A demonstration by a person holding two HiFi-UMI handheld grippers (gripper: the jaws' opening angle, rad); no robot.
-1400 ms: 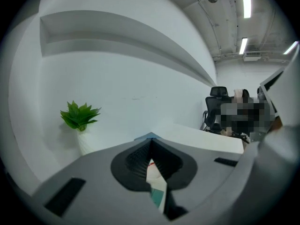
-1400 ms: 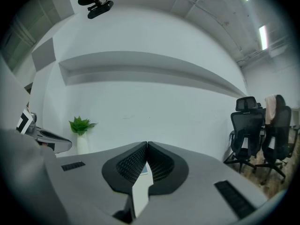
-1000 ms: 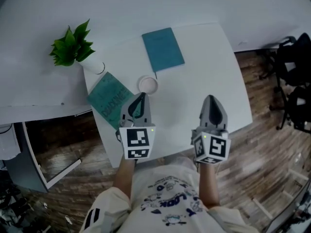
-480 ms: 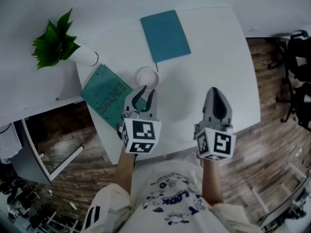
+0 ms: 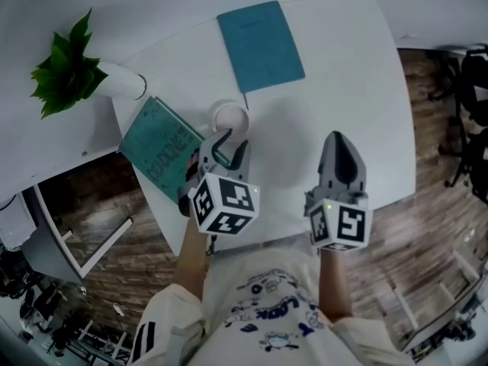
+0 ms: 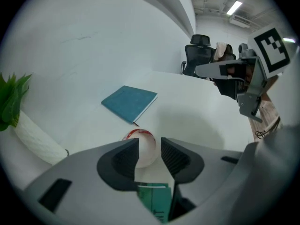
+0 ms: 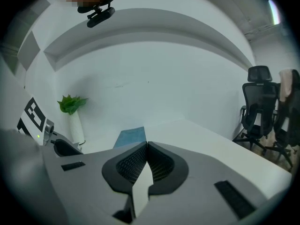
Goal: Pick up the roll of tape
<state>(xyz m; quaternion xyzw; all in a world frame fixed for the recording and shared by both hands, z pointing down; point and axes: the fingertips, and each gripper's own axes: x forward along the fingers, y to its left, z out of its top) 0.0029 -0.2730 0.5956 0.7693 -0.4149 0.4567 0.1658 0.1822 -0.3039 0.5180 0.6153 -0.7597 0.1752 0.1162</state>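
The roll of tape (image 5: 229,117) is white with a red smear on its top and lies flat on the white table (image 5: 351,75). In the left gripper view the roll of tape (image 6: 143,147) shows through the gap between the jaws, just beyond the tips. My left gripper (image 5: 226,143) points steeply down at it. Its jaws are opening, with nothing pressed between them. My right gripper (image 5: 337,139) hovers over bare table to the right, jaws shut and empty. Its closed pads (image 7: 140,161) meet in the right gripper view.
A blue notebook (image 5: 260,46) lies behind the tape. A green book (image 5: 158,146) lies at the table's left edge, partly under my left gripper. A plant in a white vase (image 5: 120,82) stands at the far left. Office chairs (image 5: 473,113) stand on the wooden floor at right.
My left gripper's jaws have gone from shut to apart, and it has sunk and tipped down toward the tape. The right gripper has dropped a little, still shut.
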